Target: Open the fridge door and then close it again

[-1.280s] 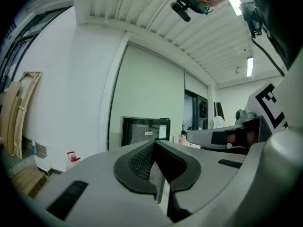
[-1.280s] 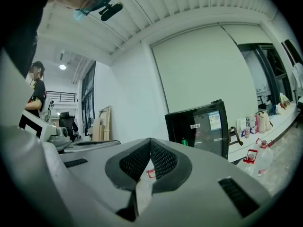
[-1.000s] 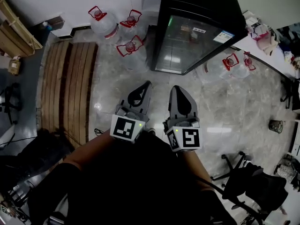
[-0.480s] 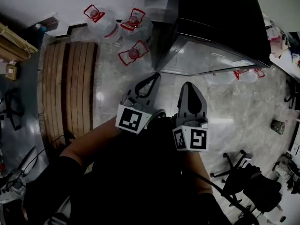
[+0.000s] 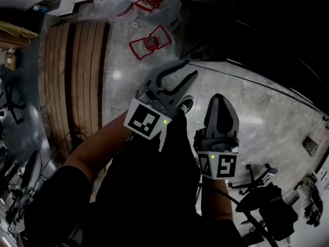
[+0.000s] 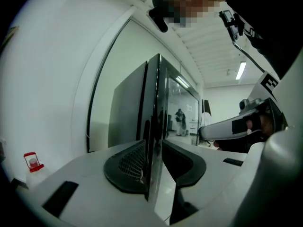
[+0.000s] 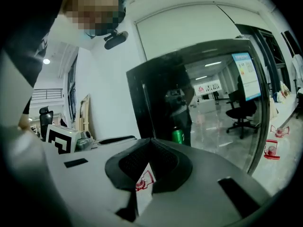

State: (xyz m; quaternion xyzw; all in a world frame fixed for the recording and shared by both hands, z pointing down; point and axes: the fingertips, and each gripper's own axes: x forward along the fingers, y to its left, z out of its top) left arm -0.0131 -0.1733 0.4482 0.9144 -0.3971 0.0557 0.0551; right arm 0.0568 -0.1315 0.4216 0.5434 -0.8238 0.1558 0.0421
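Working at the fridge [image 5: 257, 30]: black, glass-fronted, filling the upper right of the head view. Judging its door [image 7: 213, 108] shut; seeing a green can [image 7: 178, 135] behind the glass.

Holding the left gripper [image 5: 191, 70] with jaws parted, sighting straight along the door's front-left vertical edge [image 6: 158, 98]. Not managing to tell whether already straddling that edge or sitting just short of it. Holding the right gripper [image 5: 222, 98] lower and to the right, with jaws pressed together on nothing.

Judging the step as taking a hold on the door edge; opening not yet begun.

Flagging risks:
- Pinching only a thin lip of smooth edge, then slipping off against the pull of the seal and losing the door mid-swing.
- Clamping askew on the corner and twisting instead of pulling, straining the glass front.
- Swinging the door out into the idle right gripper, or into the shoe [image 5: 186, 104] just beneath the left one.
- Stepping aside for clearance and knocking the water bottles [image 5: 149, 42] standing just beside the fridge's left flank.
- Closing too softly and leaving the door ajar, or too hard and rattling the glass.
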